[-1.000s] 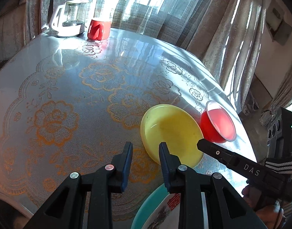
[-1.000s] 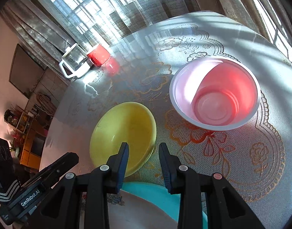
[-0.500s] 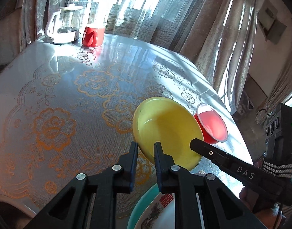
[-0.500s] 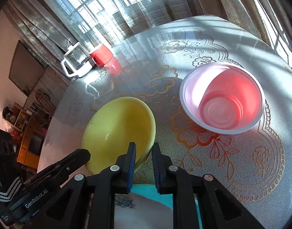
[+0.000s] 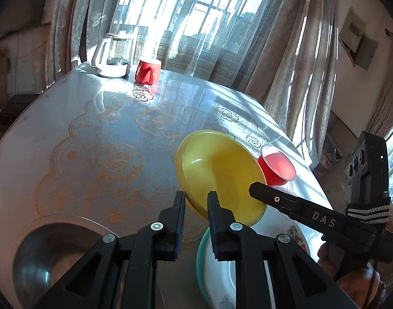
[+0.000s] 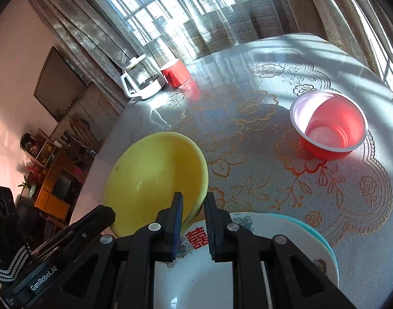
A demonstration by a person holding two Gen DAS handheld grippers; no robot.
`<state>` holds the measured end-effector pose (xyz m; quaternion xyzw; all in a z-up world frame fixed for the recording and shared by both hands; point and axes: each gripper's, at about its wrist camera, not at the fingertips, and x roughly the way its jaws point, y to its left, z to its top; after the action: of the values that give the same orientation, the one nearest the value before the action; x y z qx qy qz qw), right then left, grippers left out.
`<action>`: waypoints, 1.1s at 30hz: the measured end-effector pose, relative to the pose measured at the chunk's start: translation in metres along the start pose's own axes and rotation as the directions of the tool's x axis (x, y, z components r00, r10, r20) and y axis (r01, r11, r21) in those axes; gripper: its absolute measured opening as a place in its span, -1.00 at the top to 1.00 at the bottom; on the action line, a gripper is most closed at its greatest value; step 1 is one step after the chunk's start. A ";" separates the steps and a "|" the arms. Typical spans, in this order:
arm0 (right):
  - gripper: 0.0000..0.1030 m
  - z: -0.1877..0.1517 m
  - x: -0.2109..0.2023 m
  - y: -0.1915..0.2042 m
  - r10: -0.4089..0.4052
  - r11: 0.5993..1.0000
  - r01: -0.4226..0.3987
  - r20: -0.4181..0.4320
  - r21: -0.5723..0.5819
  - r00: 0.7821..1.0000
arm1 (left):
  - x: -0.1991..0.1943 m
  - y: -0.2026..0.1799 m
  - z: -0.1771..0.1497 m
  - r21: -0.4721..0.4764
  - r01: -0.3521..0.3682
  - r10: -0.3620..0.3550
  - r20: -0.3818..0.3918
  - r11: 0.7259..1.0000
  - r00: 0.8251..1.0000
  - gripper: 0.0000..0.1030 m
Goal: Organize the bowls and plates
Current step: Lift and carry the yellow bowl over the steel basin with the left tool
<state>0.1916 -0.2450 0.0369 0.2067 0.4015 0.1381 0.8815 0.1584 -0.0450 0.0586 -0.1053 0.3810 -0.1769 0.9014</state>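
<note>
A yellow bowl (image 5: 219, 172) hangs tilted above the table, held at its near rim from both sides. My left gripper (image 5: 196, 198) is shut on the rim's left part. My right gripper (image 6: 193, 198) is shut on the rim, the same yellow bowl (image 6: 155, 175) filling the view's left. Below the bowl's near edge lies a white plate (image 6: 196, 278) with a red character, stacked on a teal plate (image 6: 322, 247). A red bowl (image 6: 330, 126) with a white inside stands apart on the table at the right.
A glass kettle (image 5: 114, 56) and a red mug (image 5: 147, 72) stand at the far edge of the round table (image 5: 93, 128) with its flowered cloth. A metal dish (image 5: 42, 257) lies near left. Curtains and a window run behind.
Both grippers closed on the yellow bowl's near rim and raised it off the table. The bowl now tilts and sits closer to the stacked plates.
</note>
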 end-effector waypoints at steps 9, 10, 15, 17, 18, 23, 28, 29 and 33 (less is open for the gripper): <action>0.68 -0.028 -0.010 0.027 0.056 0.997 -0.056 -0.004 -0.046 0.998 | -0.033 0.019 -0.026 -0.027 -0.004 0.005 0.030 1.000 1.000 0.66; 0.68 -0.032 -0.010 0.028 0.060 0.997 -0.060 -0.007 -0.047 0.998 | -0.036 0.019 -0.028 -0.027 -0.004 0.005 0.033 1.000 0.999 0.66; 0.68 -0.047 -0.011 0.032 0.075 0.996 -0.076 -0.015 -0.047 0.997 | -0.049 0.023 -0.043 -0.025 -0.005 0.006 0.053 1.000 0.999 0.66; 0.68 -0.052 -0.011 0.034 0.083 0.995 -0.084 -0.018 -0.047 0.996 | -0.051 0.026 -0.046 -0.025 -0.004 0.005 0.052 1.000 0.999 0.66; 0.68 -0.054 -0.012 0.034 0.088 0.995 -0.089 -0.019 -0.047 0.996 | -0.052 0.027 -0.048 -0.027 -0.001 0.003 0.051 1.000 0.999 0.66; 0.68 -0.062 -0.014 0.035 0.108 0.993 -0.109 -0.024 -0.048 0.994 | -0.058 0.031 -0.059 -0.028 -0.003 0.004 0.047 1.000 0.999 0.66; 0.68 -0.068 -0.014 0.039 0.131 0.990 -0.133 -0.033 -0.053 0.991 | -0.062 0.039 -0.069 -0.057 -0.002 0.003 0.031 0.998 1.000 0.66; 0.68 -0.070 -0.014 0.041 0.134 0.989 -0.136 -0.034 -0.058 0.990 | -0.064 0.040 -0.070 -0.060 -0.004 0.006 0.033 0.998 0.999 0.66; 0.68 -0.074 -0.014 0.047 0.146 0.986 -0.149 -0.038 -0.073 0.989 | -0.071 0.044 -0.075 -0.068 -0.011 0.014 0.040 0.998 0.999 0.66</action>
<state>0.1221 -0.1904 0.0243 0.2000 0.3937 0.2215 0.8694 0.0685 0.0196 0.0385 -0.1370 0.3693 -0.1561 0.9058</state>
